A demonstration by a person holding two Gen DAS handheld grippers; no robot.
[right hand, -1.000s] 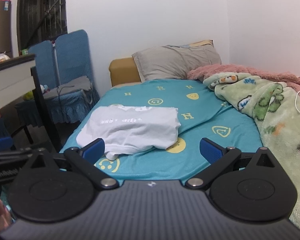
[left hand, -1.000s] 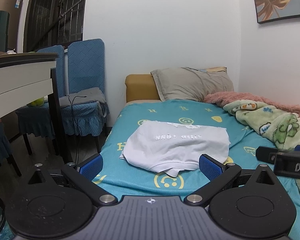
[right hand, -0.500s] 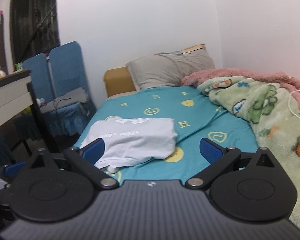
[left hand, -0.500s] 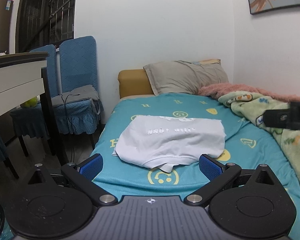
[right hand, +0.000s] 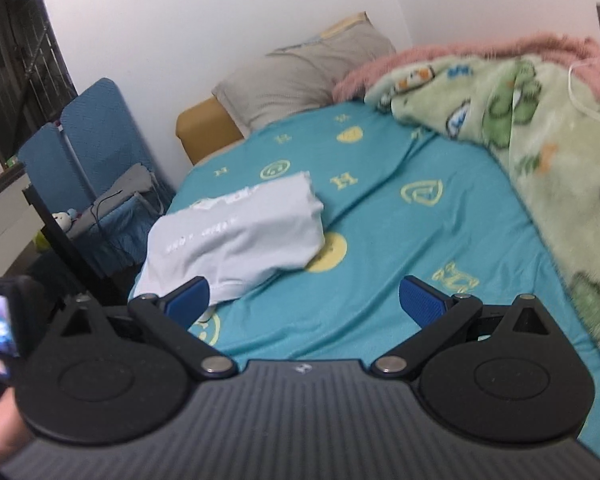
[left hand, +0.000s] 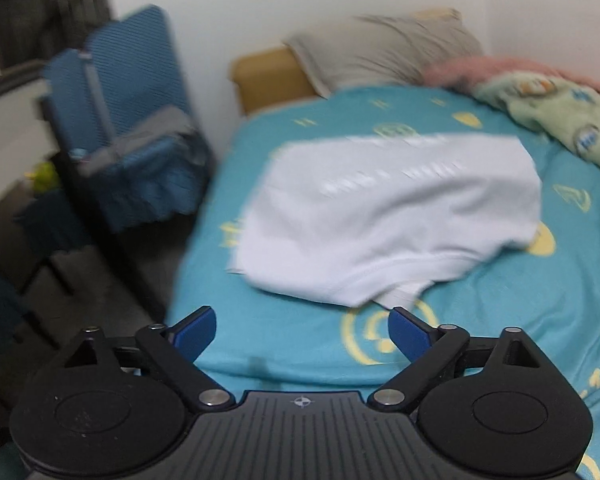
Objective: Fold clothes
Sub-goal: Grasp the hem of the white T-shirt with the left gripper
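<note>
White shirt (left hand: 392, 216) just beyond spread fingers (left hand: 410, 334)

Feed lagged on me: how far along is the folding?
Done: the white shirt already lies partly folded on the bed. In hand: nothing; the left gripper and right gripper are both open and empty, short of it. Left: grasp it and finish the folds.

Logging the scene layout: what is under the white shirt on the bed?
The white shirt lies on the teal patterned bedsheet. Yellow smiley prints poke out at its near edges; whatever sheet pattern lies beneath the shirt is covered. Both tongs are open, holding nothing.
</note>
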